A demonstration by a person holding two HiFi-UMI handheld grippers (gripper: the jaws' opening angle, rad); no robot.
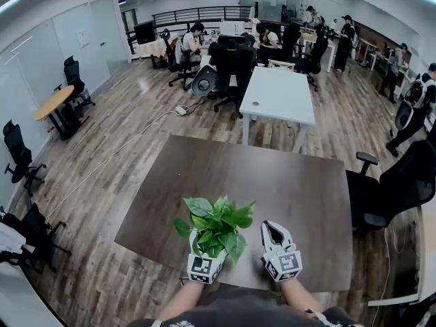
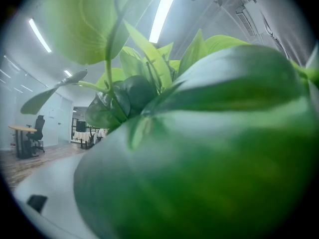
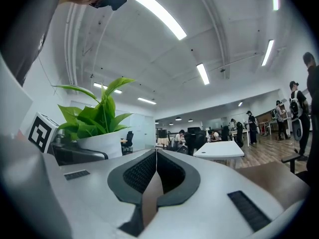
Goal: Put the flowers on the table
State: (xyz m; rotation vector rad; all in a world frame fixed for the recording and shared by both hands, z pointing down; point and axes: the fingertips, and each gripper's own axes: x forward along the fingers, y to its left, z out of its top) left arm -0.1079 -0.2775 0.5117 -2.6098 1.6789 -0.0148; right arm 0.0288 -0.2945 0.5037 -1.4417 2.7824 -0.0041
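- Left tool (image 1: 206,252): apparently clamped on the flowers (image 1: 218,225), pot upright, above near edge of bench (image 1: 293,182).
- Right tool (image 1: 273,233): clenched, empty, just right of the flowers.
- Likely next: forward and down with left.

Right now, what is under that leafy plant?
Its white pot, held by the left gripper, over the brown table. From above, the leaves cover the pot and jaws.

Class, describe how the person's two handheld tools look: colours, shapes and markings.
The right tool is white, with two curved jaws lined by dark ribbed pads. The left tool is white too. Each carries a cube with black-and-white square markers.
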